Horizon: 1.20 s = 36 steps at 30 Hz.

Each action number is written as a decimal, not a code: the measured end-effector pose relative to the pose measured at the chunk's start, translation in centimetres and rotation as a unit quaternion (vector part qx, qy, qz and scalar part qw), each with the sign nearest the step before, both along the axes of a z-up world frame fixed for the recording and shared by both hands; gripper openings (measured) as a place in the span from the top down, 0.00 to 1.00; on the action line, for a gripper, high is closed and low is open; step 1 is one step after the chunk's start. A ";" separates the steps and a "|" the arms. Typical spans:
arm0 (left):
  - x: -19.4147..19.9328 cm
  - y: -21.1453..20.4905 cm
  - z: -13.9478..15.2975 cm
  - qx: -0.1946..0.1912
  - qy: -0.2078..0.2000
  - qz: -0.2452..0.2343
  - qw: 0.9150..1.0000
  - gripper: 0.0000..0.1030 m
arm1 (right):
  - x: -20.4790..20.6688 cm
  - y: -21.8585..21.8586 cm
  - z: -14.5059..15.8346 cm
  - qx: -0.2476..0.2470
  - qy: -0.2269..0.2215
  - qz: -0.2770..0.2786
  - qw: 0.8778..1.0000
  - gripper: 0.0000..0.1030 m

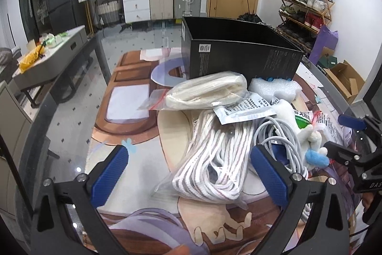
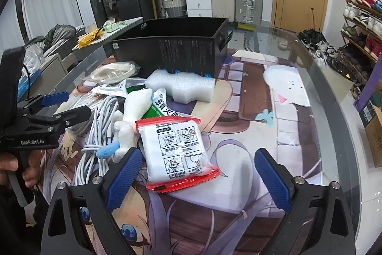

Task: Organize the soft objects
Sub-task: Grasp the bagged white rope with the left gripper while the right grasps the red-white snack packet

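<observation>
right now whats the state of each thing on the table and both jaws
black box: upright, open top
red-edged white packet: sealed, lying flat between the open right gripper jaws, not gripped
bagged striped rope: coiled, between the open left gripper jaws
white cable: loosely coiled
plush toy: lying on the pile
foam block: lying against the box

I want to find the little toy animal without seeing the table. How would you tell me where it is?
Start at the big open black cardboard box on the glass table. Come toward the camera past the white foam block to the pile of packets and coiled white cables. The small white plush toy lies between the cables and the red-edged white packet; it alone is fuzzy, with a blue tip.
</observation>
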<state>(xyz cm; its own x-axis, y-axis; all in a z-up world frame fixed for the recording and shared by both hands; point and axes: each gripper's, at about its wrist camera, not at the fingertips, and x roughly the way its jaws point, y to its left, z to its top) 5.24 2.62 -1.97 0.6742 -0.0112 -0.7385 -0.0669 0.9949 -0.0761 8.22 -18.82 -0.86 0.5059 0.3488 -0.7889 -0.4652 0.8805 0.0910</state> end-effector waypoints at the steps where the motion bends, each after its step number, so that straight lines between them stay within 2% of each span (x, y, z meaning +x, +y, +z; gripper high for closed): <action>1: 0.0 0.0 0.0 -0.003 0.001 -0.001 1.000 0.01 | 0.1 0.1 -0.1 0.000 0.003 0.002 1.000 0.08; 4: 0.2 -0.1 -0.3 -0.007 0.008 -0.006 1.000 0.03 | 0.4 0.4 -0.4 -0.002 0.011 0.008 1.000 0.11; 10: 0.9 -0.7 -0.8 -0.006 0.030 -0.025 0.999 0.15 | 0.8 1.2 -0.9 -0.004 0.023 0.021 1.000 0.15; 16: 1.0 -1.0 -0.7 -0.001 0.027 -0.033 0.999 0.21 | 1.1 1.5 -0.9 -0.001 0.025 0.025 0.999 0.20; 19: 0.7 -1.4 -0.6 0.001 0.018 -0.047 0.999 0.36 | 1.1 1.4 -0.8 0.001 0.025 0.026 0.999 0.27; 21: 0.5 -1.7 -0.5 0.001 0.010 -0.061 0.998 0.50 | 1.1 1.4 -0.8 0.005 0.026 0.026 0.999 0.30; 24: 0.2 -1.9 -0.4 0.003 0.006 -0.069 0.998 0.57 | 1.0 1.1 -0.7 0.015 0.028 0.017 0.999 0.34; 26: 0.0 -2.0 -0.2 0.000 0.002 -0.073 0.997 0.59 | 0.9 1.2 -0.7 0.014 0.026 0.017 0.999 0.37; 29: -0.3 -2.1 0.0 -0.003 -0.001 -0.076 0.997 0.61 | 0.6 1.1 -0.7 0.016 0.021 0.016 1.000 0.47; 36: -1.3 -1.8 0.2 -0.008 -0.005 -0.069 0.998 0.62 | -0.2 1.0 -0.3 0.018 0.003 0.018 1.000 0.53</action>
